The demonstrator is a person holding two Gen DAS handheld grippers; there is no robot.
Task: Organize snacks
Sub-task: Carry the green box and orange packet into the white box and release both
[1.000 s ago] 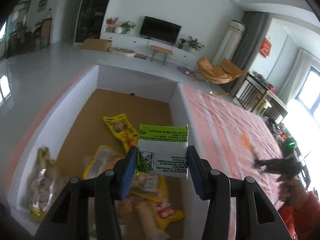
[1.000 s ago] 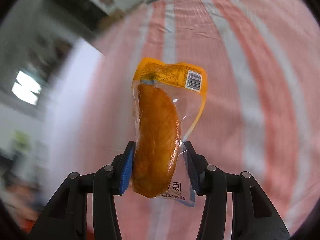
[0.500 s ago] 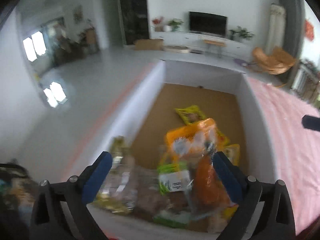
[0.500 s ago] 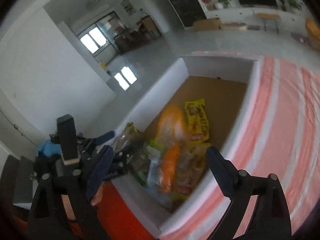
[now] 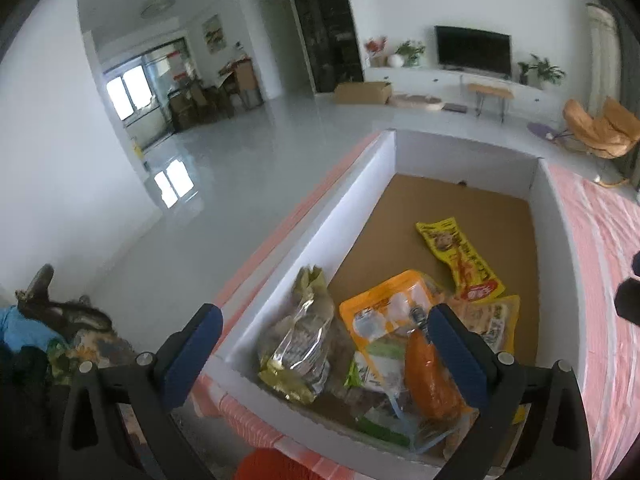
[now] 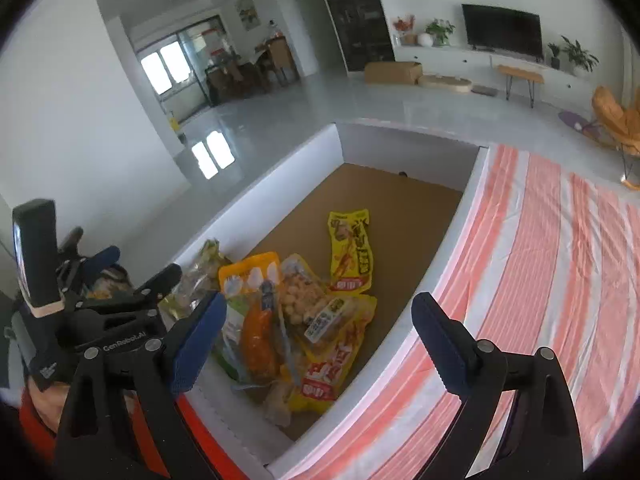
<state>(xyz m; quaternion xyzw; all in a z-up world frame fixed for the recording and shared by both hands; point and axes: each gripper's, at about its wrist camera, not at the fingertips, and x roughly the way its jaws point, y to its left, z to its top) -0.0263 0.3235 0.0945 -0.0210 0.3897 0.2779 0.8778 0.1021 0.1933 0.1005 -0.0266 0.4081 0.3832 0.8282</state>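
Left wrist view: left gripper [image 5: 324, 344] jaws wide apart, empty, above the near end of the white box [image 5: 352, 196]. Snack packets [image 5: 400, 340] heaped at that end; a yellow packet [image 5: 460, 256] lies alone farther in.

Right wrist view: right gripper [image 6: 316, 340] spread wide, empty, over the same heap [image 6: 304, 316]. Striped desk cloth [image 6: 552, 264] right of the box [image 6: 256, 204]; left gripper [image 6: 136, 276] at its left.

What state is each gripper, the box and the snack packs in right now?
left gripper: open, holding nothing.
right gripper: open, holding nothing.
white box: open-topped, partly filled.
orange drumstick pack: lying in the box pile.
long yellow pack: flat on the box floor, apart from the pile.
striped cloth: spread flat beside the box.
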